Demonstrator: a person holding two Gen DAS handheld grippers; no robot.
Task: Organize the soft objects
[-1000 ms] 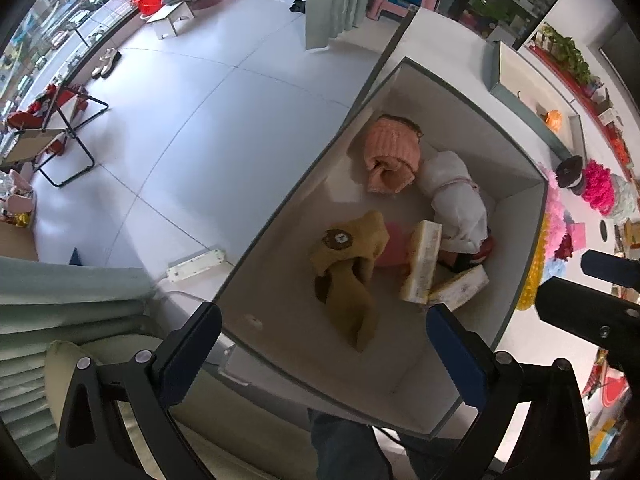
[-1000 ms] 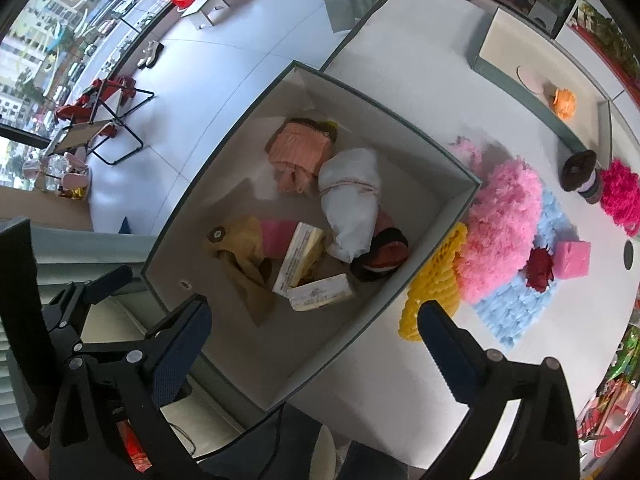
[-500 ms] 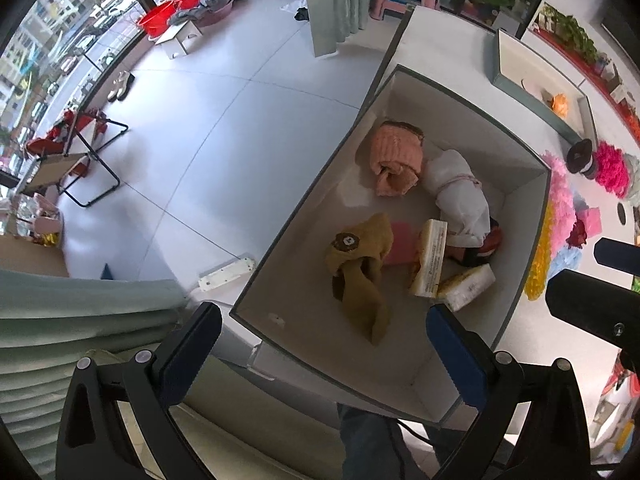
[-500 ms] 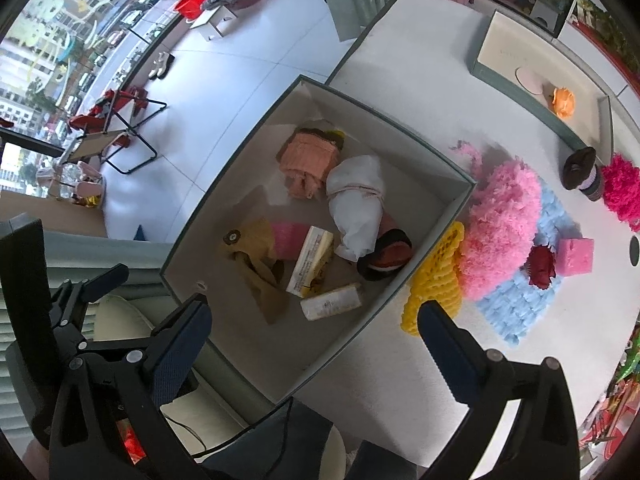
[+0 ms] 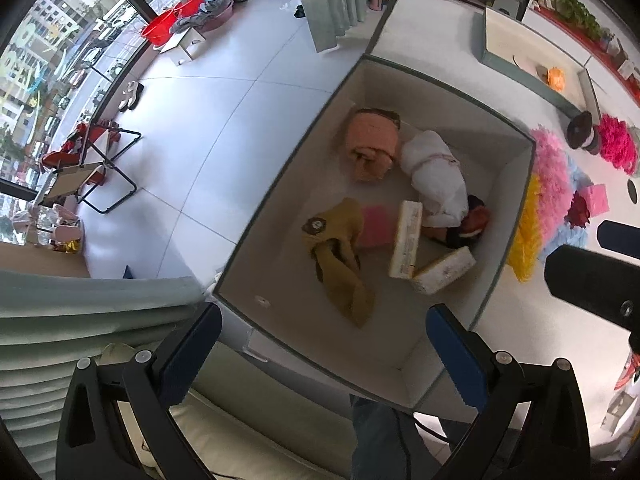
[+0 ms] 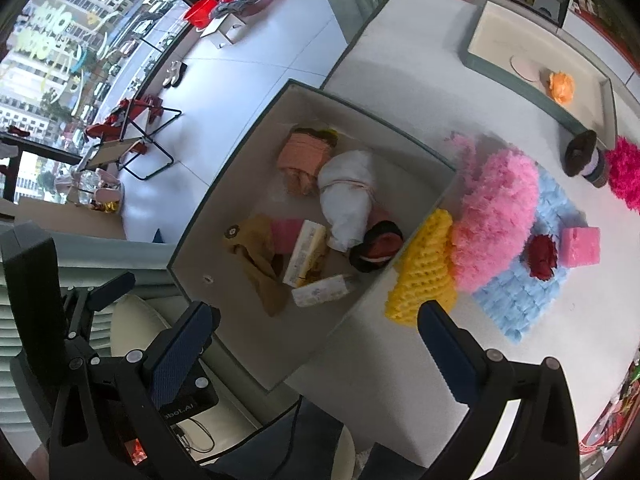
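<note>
Soft things (image 6: pixel 348 196) partly boxed (image 6: pixel 412 148); pink fluff (image 6: pixel 496 224), yellow cloth (image 6: pixel 424 272) left on bench (image 6: pixel 400 56); both tools (image 5: pixel 324 344) (image 6: pixel 316 344) open, empty.

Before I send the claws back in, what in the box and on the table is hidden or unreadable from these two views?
- Pink block: left wrist view, partly covered by the mustard cloth and cream pack.
- Black-and-red item: right wrist view, partly under the white bundle.
- Pack lettering: too small, both views.
- Blue mat: mostly under the pink fluffy cushion.
</note>
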